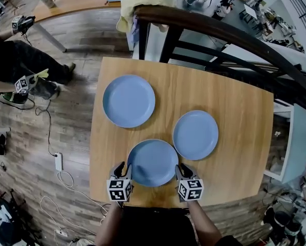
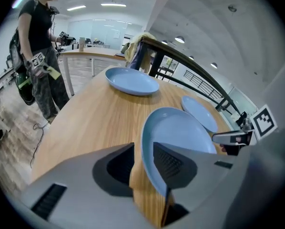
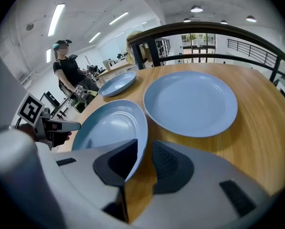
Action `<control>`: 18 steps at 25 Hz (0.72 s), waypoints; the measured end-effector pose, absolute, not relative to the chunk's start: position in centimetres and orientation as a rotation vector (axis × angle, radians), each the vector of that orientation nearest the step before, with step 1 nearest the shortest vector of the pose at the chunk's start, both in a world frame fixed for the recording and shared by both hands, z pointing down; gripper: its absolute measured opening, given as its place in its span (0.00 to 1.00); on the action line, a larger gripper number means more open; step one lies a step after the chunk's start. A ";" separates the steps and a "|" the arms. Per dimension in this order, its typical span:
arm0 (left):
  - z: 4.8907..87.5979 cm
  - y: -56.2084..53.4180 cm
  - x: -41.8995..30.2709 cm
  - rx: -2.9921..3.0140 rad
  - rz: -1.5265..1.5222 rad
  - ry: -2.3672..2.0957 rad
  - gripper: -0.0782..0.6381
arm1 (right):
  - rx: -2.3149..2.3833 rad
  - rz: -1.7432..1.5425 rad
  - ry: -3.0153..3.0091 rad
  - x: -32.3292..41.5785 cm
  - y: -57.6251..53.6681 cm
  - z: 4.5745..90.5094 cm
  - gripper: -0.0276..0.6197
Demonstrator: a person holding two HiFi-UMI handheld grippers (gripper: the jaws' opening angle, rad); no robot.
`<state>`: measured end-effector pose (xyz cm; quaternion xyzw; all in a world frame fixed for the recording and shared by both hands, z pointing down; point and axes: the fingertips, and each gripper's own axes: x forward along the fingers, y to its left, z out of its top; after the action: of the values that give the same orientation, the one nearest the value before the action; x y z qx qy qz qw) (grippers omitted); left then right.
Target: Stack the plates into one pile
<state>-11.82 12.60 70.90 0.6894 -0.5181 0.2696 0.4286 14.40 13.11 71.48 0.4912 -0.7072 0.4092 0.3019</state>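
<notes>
Spread left gripper [image 1: 120,171] and right gripper [image 1: 182,169] are straddling the plate [image 1: 153,162] between them; closing evenly should keep it level.

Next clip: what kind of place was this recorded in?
Probably an open-plan lab or office rather than a home: a wooden table beside a dark railing, ceiling strip lights, and another person carrying marker-tagged grippers.

Smooth, slightly glossy plates [image 1: 128,101]; matt wood-grain table [image 1: 235,152].
</notes>
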 end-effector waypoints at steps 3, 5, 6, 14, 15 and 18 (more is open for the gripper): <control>71.7 13.2 -11.5 1.701 0.673 -1.278 0.30 | 1.280 1.102 -1.861 14.5 13.7 72.3 0.22; 72.3 13.3 -11.3 1.689 0.673 -1.268 0.30 | 1.269 1.113 -1.856 14.4 13.8 72.7 0.22; 72.5 13.3 -11.3 1.687 0.673 -1.263 0.30 | 1.265 1.117 -1.855 14.3 13.8 72.8 0.22; 73.5 13.6 -10.4 1.692 0.684 -1.236 0.29 | 1.248 1.136 -1.847 14.2 14.0 73.6 0.21; 73.6 13.6 -10.4 1.691 0.688 -1.237 0.29 | 1.248 1.138 -1.847 14.1 14.0 73.7 0.21; 73.9 13.5 -10.5 1.691 0.709 -1.247 0.25 | 1.252 1.141 -1.844 13.9 14.0 73.8 0.20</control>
<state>-10.50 13.54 73.94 0.6827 -0.5033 0.2863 0.4457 13.92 13.98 73.81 0.4746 -0.6994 0.4329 0.3132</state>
